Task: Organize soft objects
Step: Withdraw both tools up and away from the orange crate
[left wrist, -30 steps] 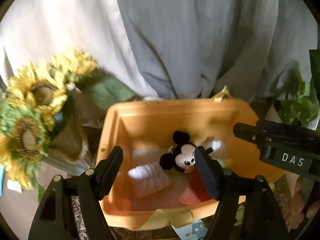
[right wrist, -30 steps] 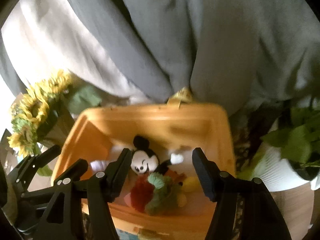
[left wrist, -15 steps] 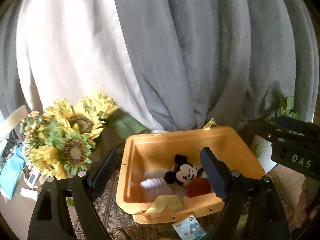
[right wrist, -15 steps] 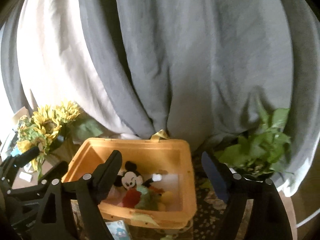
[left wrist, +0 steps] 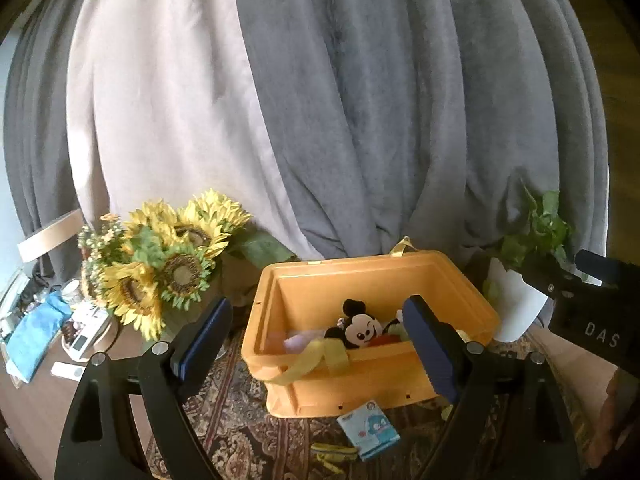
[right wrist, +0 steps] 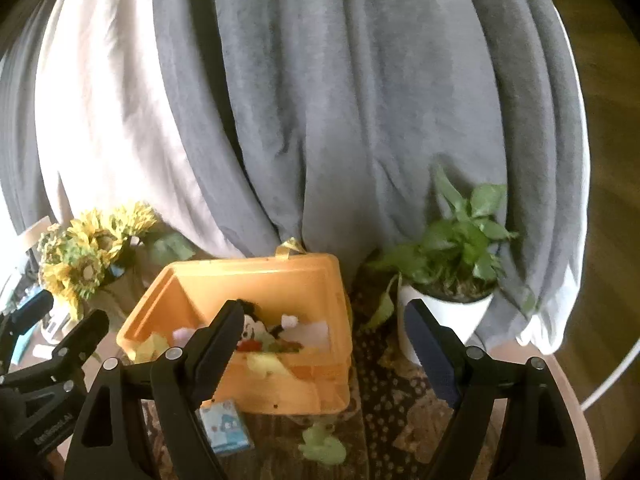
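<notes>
Left tongs: spread, empty | right tongs: spread, empty | mouse plush inside orange bin

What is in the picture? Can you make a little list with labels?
box: orange bin on the patterned rug
inside: mouse plush and other soft toys
in front of box: small blue packet, green soft toy
left gripper: open, holding nothing
right gripper: open, holding nothing
nearby: sunflowers, potted plant
</notes>
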`<state>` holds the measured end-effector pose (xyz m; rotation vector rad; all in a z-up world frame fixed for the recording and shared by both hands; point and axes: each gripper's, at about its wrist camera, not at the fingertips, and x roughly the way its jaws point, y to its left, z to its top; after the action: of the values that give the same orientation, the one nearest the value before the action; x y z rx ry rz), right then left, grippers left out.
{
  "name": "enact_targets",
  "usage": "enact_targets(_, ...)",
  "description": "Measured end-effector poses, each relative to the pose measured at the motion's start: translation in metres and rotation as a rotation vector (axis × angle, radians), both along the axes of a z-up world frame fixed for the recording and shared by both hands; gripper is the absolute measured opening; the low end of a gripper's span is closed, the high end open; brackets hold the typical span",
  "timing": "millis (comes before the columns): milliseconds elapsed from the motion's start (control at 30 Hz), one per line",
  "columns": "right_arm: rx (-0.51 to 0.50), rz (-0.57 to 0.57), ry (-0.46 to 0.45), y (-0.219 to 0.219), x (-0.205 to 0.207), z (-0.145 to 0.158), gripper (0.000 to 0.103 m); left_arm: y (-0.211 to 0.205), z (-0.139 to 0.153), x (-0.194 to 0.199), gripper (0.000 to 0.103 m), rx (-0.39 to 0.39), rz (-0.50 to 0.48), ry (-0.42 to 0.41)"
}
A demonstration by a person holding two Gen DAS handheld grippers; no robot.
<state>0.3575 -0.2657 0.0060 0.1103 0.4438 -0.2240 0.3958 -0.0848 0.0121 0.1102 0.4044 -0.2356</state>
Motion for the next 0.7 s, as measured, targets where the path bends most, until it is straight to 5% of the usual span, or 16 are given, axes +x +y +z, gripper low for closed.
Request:
enact_targets(333, 0.024, -0.059, -0.01, 0.009, -0.049, -0.023, 0.083, 0.012, -0.016, -0.044, 0.09, -0.004, -0.008, -0.022)
enact_targets(700, 0.032, -0.147, 0.009, 0.022, -0.088, -0.058, 0.083, 0.027, -0.045, -0.08, 0.09, 0.076, -0.036, -0.051)
